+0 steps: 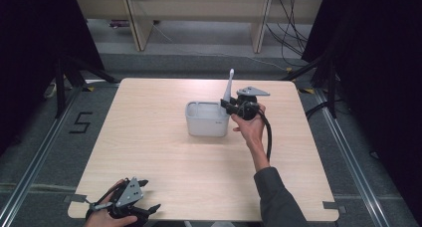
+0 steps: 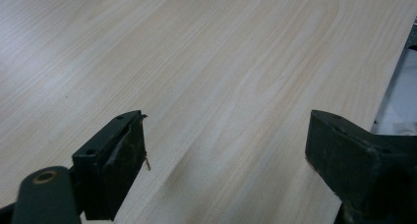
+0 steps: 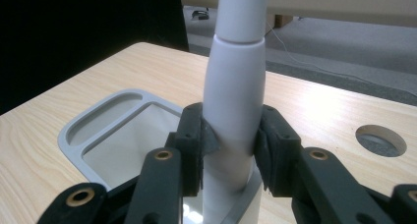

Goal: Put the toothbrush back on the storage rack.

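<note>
White plastic toothbrush handle (image 3: 235, 101) stands upright at the grey rectangular holder's (image 1: 206, 119) right rim, clamped between the right gripper's (image 1: 232, 106) fingers (image 3: 191, 145), probably for lowering inside. Left gripper (image 1: 128, 207) idles, fingers (image 2: 113, 160) spread, at the pale wooden desk's (image 1: 149, 137) near corner.
</note>
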